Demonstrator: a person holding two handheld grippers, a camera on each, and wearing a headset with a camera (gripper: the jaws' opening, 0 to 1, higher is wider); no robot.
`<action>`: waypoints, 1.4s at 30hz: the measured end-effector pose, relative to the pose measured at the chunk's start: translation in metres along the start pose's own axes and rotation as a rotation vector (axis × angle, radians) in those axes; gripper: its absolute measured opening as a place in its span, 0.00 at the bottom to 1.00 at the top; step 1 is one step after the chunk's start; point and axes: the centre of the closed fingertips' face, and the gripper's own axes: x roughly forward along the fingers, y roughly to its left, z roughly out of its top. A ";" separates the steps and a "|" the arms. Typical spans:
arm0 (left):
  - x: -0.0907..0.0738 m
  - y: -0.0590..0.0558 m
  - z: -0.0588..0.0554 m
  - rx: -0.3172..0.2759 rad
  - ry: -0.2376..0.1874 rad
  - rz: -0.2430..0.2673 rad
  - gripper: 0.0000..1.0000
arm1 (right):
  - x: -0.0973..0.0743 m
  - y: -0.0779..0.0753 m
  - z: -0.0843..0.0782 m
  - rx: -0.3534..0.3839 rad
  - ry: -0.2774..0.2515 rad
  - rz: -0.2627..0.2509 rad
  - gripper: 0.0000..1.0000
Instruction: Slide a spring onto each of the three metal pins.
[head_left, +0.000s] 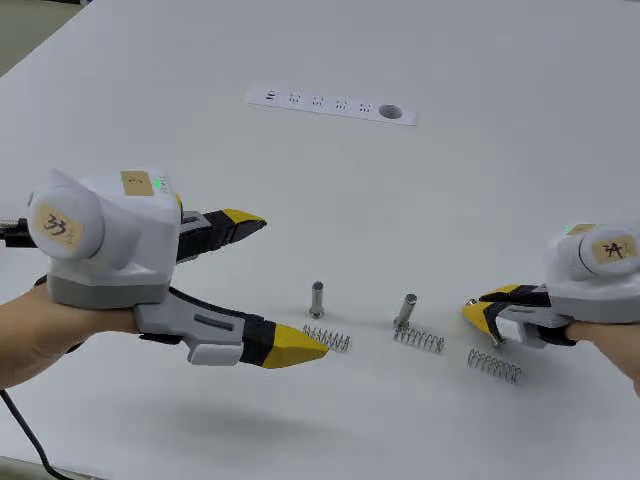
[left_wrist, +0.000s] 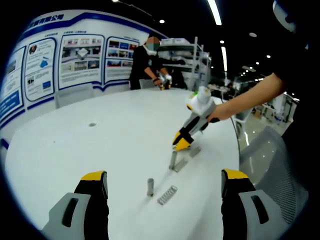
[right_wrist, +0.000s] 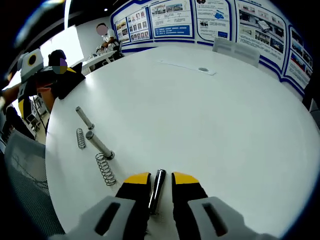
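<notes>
Right claw (head_left: 474, 306) clamped on a pin (right_wrist: 157, 190), low over the white table (head_left: 480, 180). Left claw (head_left: 285, 285) wide apart, held level. Two upright pins (head_left: 317, 298) and three flat springs (head_left: 419, 340) sit on my side of the power strip (head_left: 330, 104), with open tabletop between. Display boards (left_wrist: 75, 60) behind.

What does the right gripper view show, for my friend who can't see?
The right gripper pinches a metal pin between its yellow fingers. Beside it, two more pins and two springs sit on the white table.
</notes>
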 end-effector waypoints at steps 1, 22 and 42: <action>0.000 0.000 0.000 -0.001 -0.001 0.001 0.96 | 0.001 0.001 -0.001 -0.008 0.007 -0.001 0.17; -0.006 0.011 0.008 -0.003 -0.030 0.043 0.96 | 0.002 -0.006 -0.001 0.024 0.074 -0.093 0.09; -0.012 -0.004 0.014 -0.002 -0.049 0.048 0.96 | -0.012 -0.011 0.008 0.079 -0.020 -0.131 0.08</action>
